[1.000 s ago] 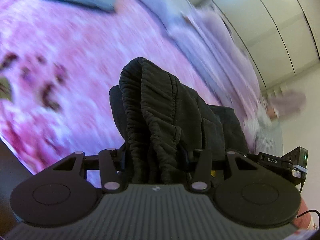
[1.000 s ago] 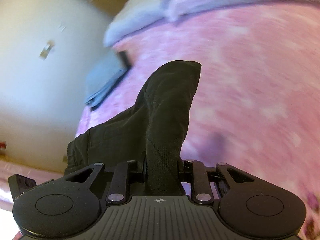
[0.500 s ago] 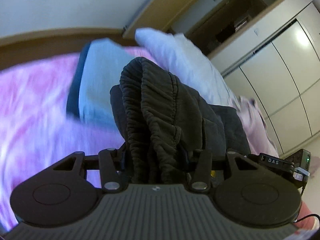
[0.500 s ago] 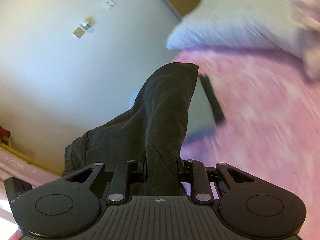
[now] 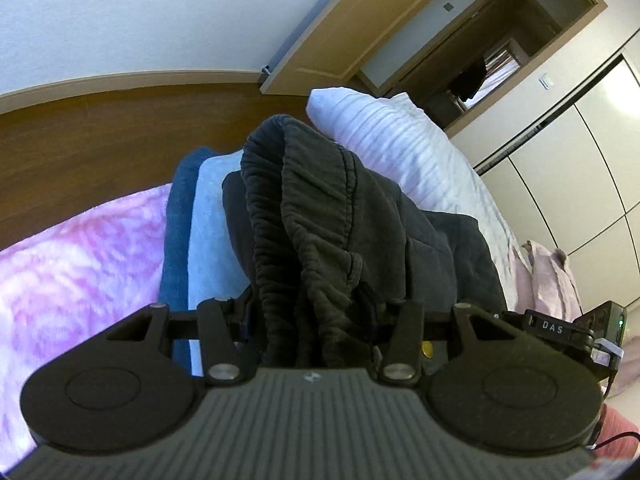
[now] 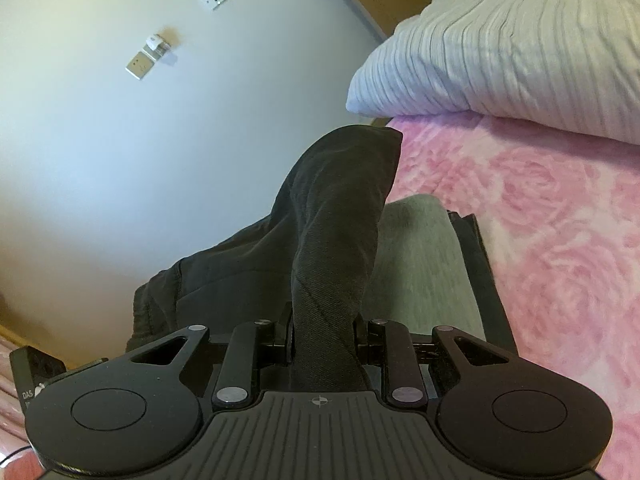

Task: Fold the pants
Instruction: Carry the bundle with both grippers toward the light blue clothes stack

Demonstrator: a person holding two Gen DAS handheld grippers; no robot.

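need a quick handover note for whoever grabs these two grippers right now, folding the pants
Left hand-held gripper: shut on the bunched elastic waistband of the black pants.
Right hand-held gripper: shut on a flat fold of the same pants.
Location: pants lifted above the pink blanket, over a folded stack near the white pillow.
Done: pants gathered and carried.
Left: probably lower them onto the stack, release, smooth.

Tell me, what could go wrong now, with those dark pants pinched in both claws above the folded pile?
The left gripper clamps a thick bunched waistband of the pants; it might work loose. Set down carelessly, the pants could rumple the folded stack or snag the white pillow beside it.
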